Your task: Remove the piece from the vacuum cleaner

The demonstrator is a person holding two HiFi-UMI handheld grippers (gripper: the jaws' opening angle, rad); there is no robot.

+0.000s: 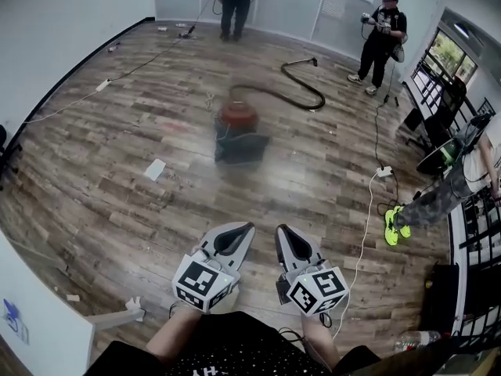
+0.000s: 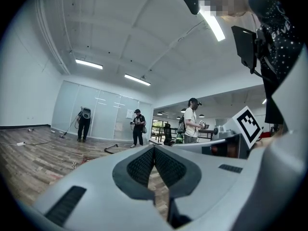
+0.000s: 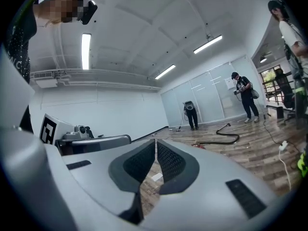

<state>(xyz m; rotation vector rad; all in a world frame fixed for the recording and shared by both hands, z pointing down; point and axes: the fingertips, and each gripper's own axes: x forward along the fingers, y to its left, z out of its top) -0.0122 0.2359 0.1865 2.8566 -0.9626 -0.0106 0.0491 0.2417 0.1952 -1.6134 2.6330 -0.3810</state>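
Note:
A red and dark canister vacuum cleaner [image 1: 237, 130] stands on the wooden floor well ahead of me, blurred. Its black hose [image 1: 301, 92] curls away behind it to the right; the same hose [image 3: 226, 134] lies far off in the right gripper view. My left gripper [image 1: 244, 228] and right gripper [image 1: 280, 229] hang side by side near my body, far short of the vacuum cleaner. Both are shut, jaw tips together, with nothing between them. In the left gripper view my left gripper [image 2: 154, 147] points across the room, level with the floor.
A white sheet [image 1: 155, 169] lies left of the vacuum. A white cable with a power strip [image 1: 383, 171] runs along the right. Three people stand about: one at the far wall [image 1: 235, 2], one at the back right [image 1: 380, 41], one at the right edge [image 1: 438, 198]. Desks and chairs [image 1: 458, 135] crowd the right side.

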